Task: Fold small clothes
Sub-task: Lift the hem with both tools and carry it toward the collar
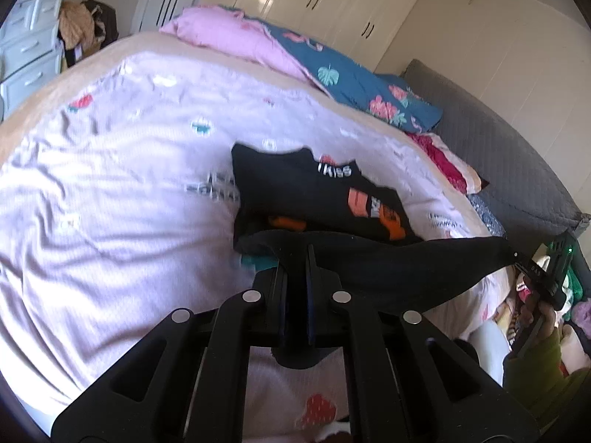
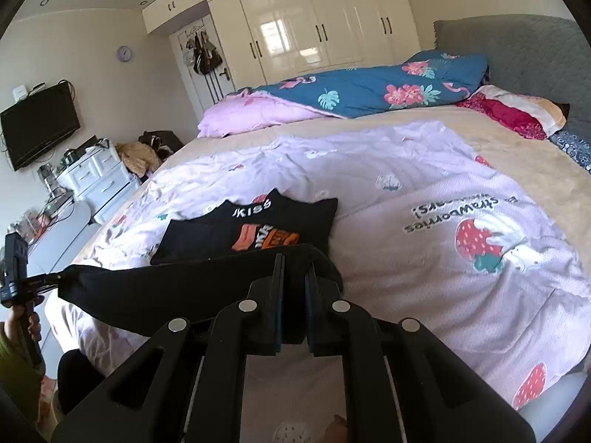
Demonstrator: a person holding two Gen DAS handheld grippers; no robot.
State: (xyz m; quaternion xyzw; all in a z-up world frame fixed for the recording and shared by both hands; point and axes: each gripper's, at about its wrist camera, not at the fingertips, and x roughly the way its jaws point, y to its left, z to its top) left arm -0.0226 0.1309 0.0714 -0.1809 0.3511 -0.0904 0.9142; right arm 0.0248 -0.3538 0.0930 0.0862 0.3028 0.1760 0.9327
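Bedroom, seen from two cameras riding on hand-held claws above a wide bed spread with a pale lilac cotton sheet printed with strawberries. A small black jersey garment with orange and white lettering lies on the sheet near the bed's near edge. Its lower hem is lifted clear of the sheet and stretched into a taut dark band between the two claws. The left gripper has its jaws pressed together on one end of that hem. The right gripper is likewise clamped on the other end, a thin fold of cloth pinched between its pads.

Risk from here, as a judgement: each claw holds only a narrow bite of thin fabric, so pulling the hem tighter could tug a corner free, and the fold would then land crooked. Uneven carrying of the two ends would skew the crease. The loose sheet beneath could also drag and wrinkle.

The left camera alone shows the right claw from outside, held in a hand in a green sleeve, with a heap of mixed clothes beside the bed. The right camera alone shows a black wall-mounted television, a white chest of drawers and the whole printed chest of the garment.
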